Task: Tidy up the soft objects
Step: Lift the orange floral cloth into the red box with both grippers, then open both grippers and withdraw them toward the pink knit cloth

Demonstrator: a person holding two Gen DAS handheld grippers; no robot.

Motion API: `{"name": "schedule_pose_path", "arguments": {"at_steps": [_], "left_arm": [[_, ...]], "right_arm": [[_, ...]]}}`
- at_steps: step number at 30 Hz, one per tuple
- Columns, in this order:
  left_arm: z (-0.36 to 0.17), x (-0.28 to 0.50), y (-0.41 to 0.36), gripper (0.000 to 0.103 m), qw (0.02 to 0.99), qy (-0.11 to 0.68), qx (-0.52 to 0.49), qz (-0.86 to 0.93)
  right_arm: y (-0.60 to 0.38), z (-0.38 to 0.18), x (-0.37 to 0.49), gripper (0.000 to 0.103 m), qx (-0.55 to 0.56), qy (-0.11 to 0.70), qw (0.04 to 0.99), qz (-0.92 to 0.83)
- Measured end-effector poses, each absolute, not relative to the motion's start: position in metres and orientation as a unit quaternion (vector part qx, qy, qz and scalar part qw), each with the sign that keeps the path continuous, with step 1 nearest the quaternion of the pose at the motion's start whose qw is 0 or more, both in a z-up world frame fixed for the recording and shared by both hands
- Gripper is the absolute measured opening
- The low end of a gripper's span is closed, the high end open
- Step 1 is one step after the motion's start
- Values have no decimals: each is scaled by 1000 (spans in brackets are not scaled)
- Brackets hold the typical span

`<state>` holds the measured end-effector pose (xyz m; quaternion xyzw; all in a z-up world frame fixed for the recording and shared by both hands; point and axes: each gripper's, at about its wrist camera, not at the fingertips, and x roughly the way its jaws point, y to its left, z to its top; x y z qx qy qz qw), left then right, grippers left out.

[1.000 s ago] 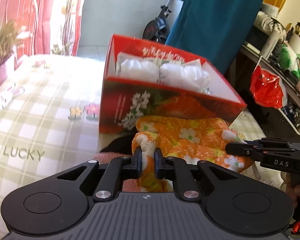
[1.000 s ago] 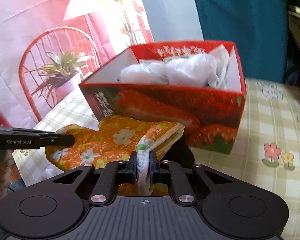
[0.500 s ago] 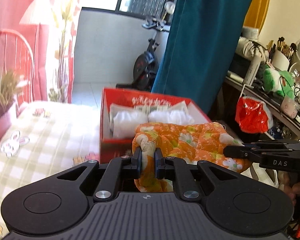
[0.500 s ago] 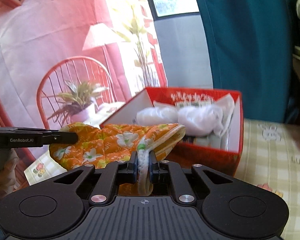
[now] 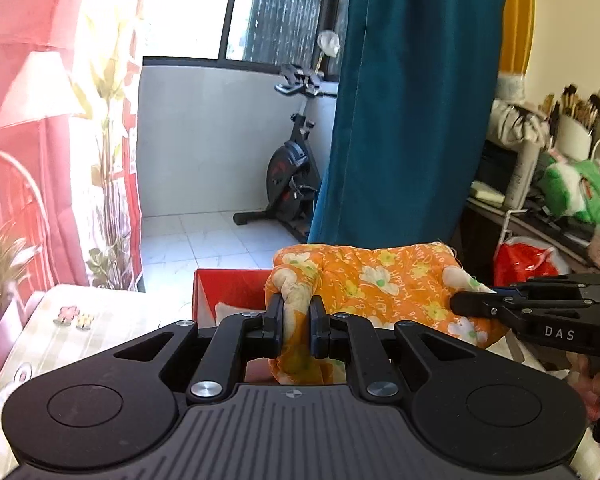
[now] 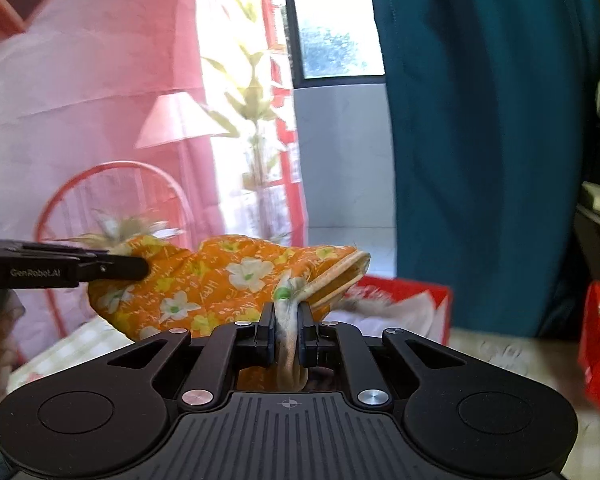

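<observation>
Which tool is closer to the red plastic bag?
Right. The right tool grips the cloth at the end on the bag's side; the left tool grips the other end, farther away.

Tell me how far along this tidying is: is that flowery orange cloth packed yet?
Not yet. Done: white soft bundles already lie in the red cardboard box. In hand: the orange flowered quilted cloth hangs in the air above the box, pinched by the left gripper and right gripper, jaws shut on its edges. Left: lowering it in.
</observation>
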<state>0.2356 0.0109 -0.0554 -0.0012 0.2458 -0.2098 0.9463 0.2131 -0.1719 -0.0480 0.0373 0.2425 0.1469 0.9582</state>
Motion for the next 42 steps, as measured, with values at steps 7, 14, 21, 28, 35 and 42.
{"name": "schedule_pose_path", "arguments": {"at_steps": [7, 14, 21, 28, 35, 42], "left_arm": [[-88, 289, -12, 14, 933, 303, 35, -189], [-115, 305, -17, 14, 915, 354, 61, -182], [-126, 308, -17, 29, 907, 370, 81, -182], [-116, 304, -15, 51, 914, 356, 76, -181], [-117, 305, -16, 51, 914, 359, 68, -177], [-115, 305, -12, 51, 915, 357, 57, -177]], "right_arm": [[-170, -78, 262, 9, 21, 265, 958, 109], [-161, -122, 288, 9, 36, 318, 943, 94], [-163, -146, 291, 9, 40, 358, 928, 94], [-163, -153, 290, 9, 33, 380, 920, 96], [-149, -160, 295, 9, 47, 400, 908, 113], [-146, -163, 301, 10, 49, 408, 908, 81]]}}
